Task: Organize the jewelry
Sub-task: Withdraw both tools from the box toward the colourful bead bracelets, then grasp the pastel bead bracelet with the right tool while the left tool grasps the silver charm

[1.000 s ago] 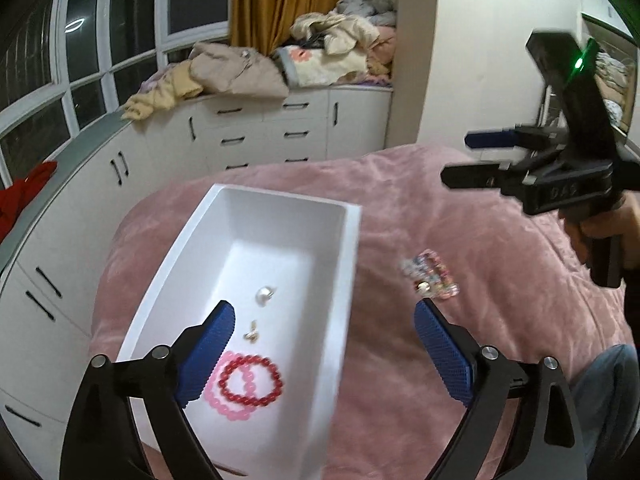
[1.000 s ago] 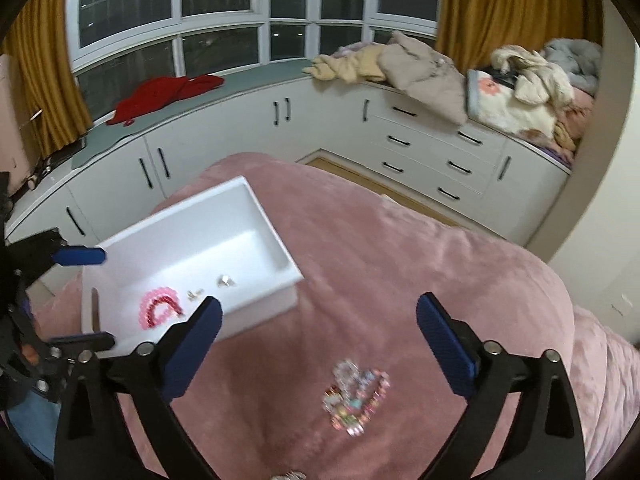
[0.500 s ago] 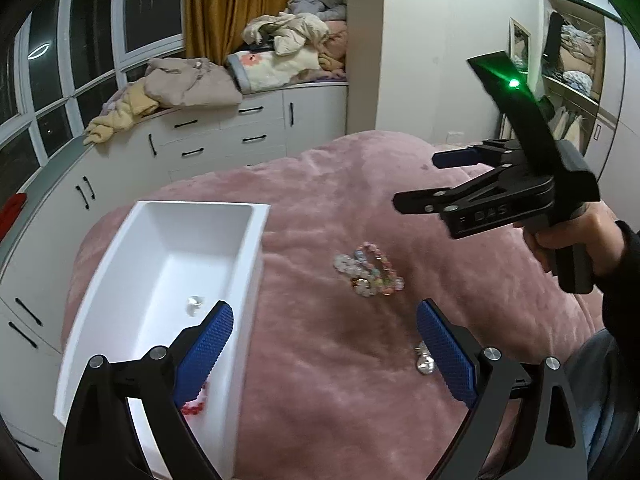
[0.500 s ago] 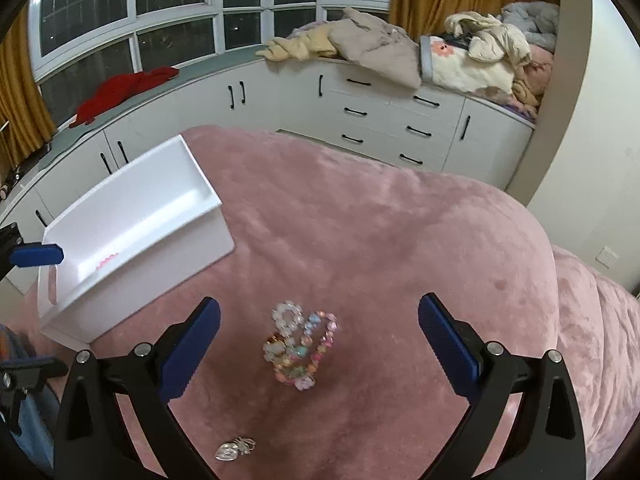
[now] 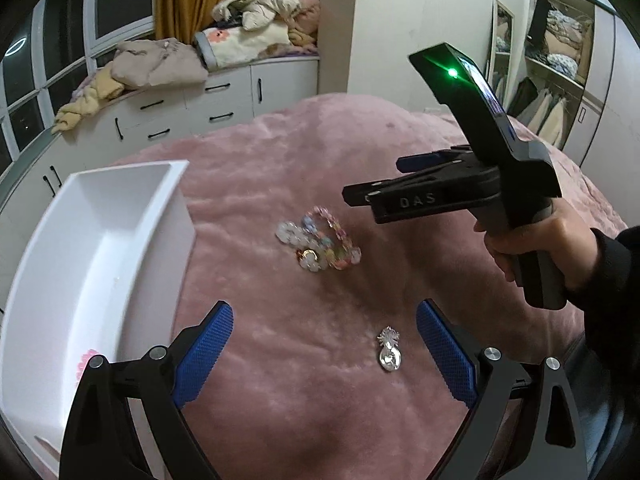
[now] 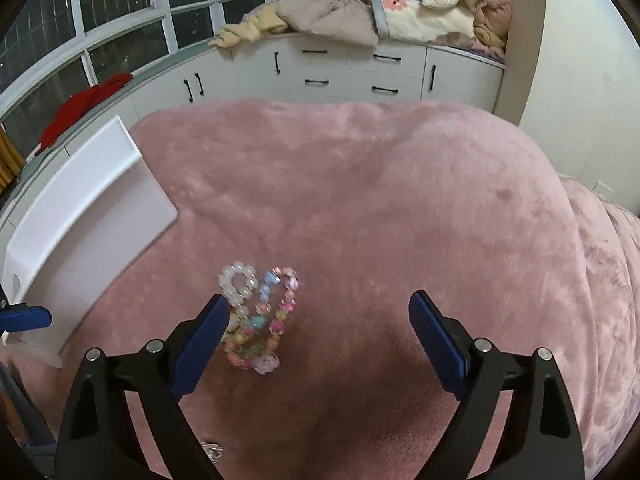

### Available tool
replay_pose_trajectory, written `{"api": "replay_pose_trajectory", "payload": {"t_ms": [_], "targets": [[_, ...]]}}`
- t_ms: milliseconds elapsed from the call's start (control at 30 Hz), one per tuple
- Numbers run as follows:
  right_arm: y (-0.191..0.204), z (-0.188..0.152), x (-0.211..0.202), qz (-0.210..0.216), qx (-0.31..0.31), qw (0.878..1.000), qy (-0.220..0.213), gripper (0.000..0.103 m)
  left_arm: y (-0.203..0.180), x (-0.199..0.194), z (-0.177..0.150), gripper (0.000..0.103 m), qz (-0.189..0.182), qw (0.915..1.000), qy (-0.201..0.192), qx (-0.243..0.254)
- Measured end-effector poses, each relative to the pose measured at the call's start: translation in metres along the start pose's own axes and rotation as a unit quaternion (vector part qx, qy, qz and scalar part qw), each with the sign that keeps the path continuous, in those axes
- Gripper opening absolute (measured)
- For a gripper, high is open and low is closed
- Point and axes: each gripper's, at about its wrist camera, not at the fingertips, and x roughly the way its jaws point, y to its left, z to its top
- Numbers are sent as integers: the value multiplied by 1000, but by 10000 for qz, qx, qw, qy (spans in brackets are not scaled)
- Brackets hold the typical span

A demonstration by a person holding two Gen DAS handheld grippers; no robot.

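Fingers, right gripper (image 6: 318, 334): wide, closing, empty; beaded bracelets (image 6: 258, 320) just inside its left pad.
Fingers, left gripper (image 5: 324, 344): wide, empty; silver charm (image 5: 389, 350) between them, untouched.
Bracelets: on pink blanket (image 6: 400, 200), at 3 o'clock from white tray (image 5: 100, 240).
Handling: light, loose, slippery beads; pinch across bunched strands.

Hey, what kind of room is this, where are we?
Most likely a bedroom. A fluffy pink blanket covers what looks like a bed, white drawer cabinets run under the dark curved windows with crumpled clothes and bedding piled on top, and an open wardrobe with hanging clothes stands to the side.
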Motion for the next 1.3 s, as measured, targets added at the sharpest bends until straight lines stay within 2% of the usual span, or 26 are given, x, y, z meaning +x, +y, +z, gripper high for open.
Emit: {"api": "replay_pose_trajectory", "payload": {"t_ms": [300, 467, 533, 700, 800, 933, 1033, 1067, 1300], "targets": [[15, -9, 19, -284, -461, 9985, 21, 86, -7, 40, -21, 94, -279, 9993, 150, -208], [22, -16, 36, -622, -750, 9951, 183, 74, -15, 59, -29, 93, -439, 9985, 325, -93], [22, -18, 41, -658, -794, 9943, 255, 72, -19, 65, -31, 89, -480, 9981, 382, -21], [26, -20, 46, -467, -843, 9948, 329, 64, -24, 79, -36, 82, -543, 9972, 508, 70], [34, -24, 51, -338, -992, 9936, 432, 50, -23, 88, -40, 71, -540, 9967, 600, 31], [43, -28, 55, -128, -1058, 9930, 502, 27, -20, 92, -45, 64, -453, 9974, 561, 13], [43, -29, 60, -12, -1016, 9932, 572, 21, -23, 93, -48, 59, -400, 9973, 609, 125], [43, -29, 61, 77, -968, 9935, 587, 16, -25, 93, -49, 58, -386, 9972, 607, 193], [27, -28, 63, 540, -427, 9953, 678, 12, -26, 88, -55, 34, -555, 9964, 618, 140]]}}
